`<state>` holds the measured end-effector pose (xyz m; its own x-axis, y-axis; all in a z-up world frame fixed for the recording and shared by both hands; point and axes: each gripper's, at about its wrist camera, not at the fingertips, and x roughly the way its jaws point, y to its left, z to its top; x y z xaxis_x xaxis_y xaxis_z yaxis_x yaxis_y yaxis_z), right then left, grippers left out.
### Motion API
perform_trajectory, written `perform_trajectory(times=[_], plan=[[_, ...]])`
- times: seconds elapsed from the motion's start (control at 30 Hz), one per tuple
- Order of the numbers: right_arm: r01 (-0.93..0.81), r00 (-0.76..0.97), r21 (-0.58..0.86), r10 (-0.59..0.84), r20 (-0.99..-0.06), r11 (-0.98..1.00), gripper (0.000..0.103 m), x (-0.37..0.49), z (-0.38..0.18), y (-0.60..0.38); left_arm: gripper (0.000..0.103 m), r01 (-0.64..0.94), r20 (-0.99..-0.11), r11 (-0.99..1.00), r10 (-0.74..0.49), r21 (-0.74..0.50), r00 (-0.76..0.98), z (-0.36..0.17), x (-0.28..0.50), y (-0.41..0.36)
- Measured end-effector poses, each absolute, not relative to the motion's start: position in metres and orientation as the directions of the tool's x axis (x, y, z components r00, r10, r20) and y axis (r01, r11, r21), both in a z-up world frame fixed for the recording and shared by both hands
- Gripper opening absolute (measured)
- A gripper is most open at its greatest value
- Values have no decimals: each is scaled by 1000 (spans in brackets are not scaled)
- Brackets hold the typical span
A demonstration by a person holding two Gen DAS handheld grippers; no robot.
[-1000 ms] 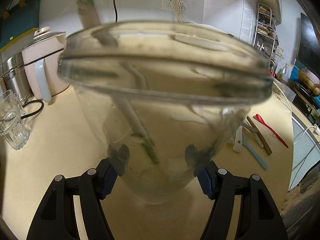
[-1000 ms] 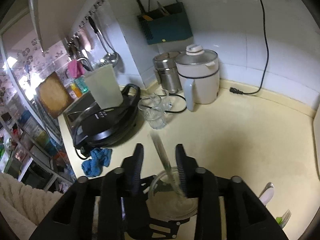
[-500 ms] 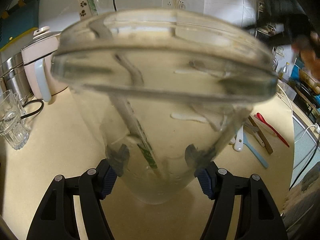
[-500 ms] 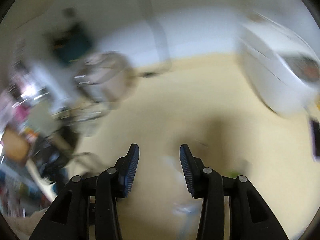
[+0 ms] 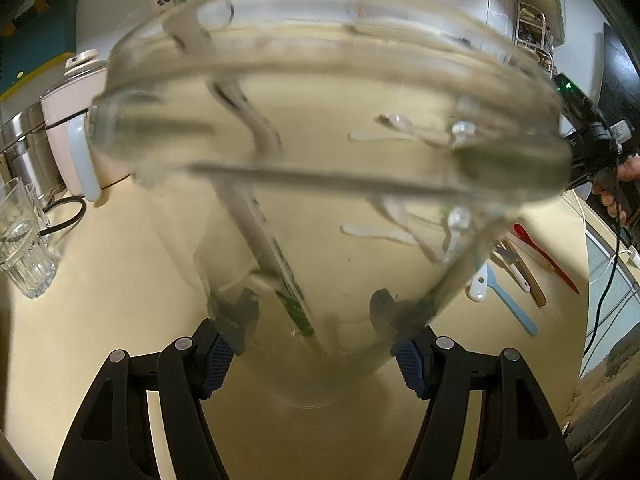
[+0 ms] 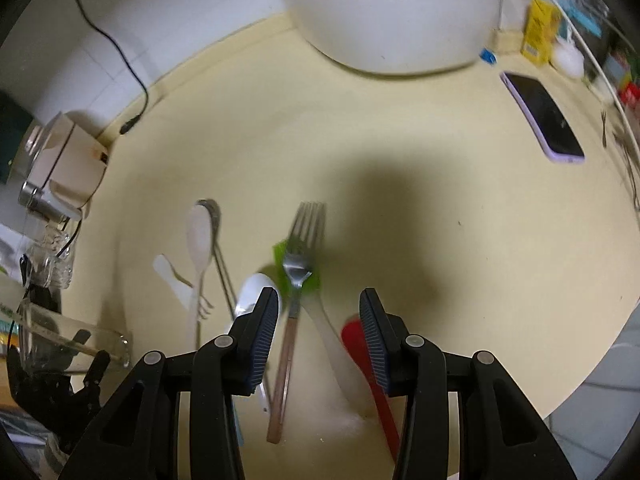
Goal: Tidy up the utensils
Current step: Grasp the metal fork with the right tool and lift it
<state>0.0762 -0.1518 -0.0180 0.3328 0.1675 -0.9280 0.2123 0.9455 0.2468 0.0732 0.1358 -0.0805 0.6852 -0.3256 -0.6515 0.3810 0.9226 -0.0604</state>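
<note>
Across the left view's centre, my left fingers (image 5: 310,334) grip a glass jar (image 5: 320,200); lower centre of the right view, my right fingers (image 6: 318,340) gape over a fork (image 6: 296,280) on the desk (image 6: 440,200).

Right gripper (image 6: 319,340): jaws apart, gap above utensil cluster on counter (image 6: 440,200).
- Metal fork (image 6: 298,276) lies in gap, tines toward 12; green piece (image 6: 282,270) under it, white spoon (image 6: 256,292) touching left jaw side, red spatula (image 6: 372,364) by right jaw.
- Pale spoon (image 6: 199,240) and white fork (image 6: 180,284) at 10, crowded.
- Open counter from 12 to 3; rice cooker (image 6: 392,16) blocks 12 far back, phone (image 6: 544,116) at 2.
- Glass jar (image 5: 320,184) fills left gripper (image 5: 314,344) view; tumbler (image 5: 24,252) at 9, kettle (image 5: 76,128) at 10.
</note>
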Motion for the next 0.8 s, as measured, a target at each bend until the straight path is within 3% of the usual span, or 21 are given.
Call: perform_trajectory(times=[0.23,0.63,0.77,0.8], plan=[[249,308,315,233,-922,916,43,111,-39,-145,72,381,-652,923,-325,-59,685,-80,73,133],[202,220,94,49,-974,975,43,157,-65,-115,72,381,-652,923,-323,-57,686,-81,69,129],[170,229,93,53,-972,981,24,158,-64,-112,72,381,-656,923,-323,-58,683,-81,70,128],[170,232,100,59,-971,980,24,157,-63,-113,72,380,-657,923,-322,-58,682,-81,70,128]])
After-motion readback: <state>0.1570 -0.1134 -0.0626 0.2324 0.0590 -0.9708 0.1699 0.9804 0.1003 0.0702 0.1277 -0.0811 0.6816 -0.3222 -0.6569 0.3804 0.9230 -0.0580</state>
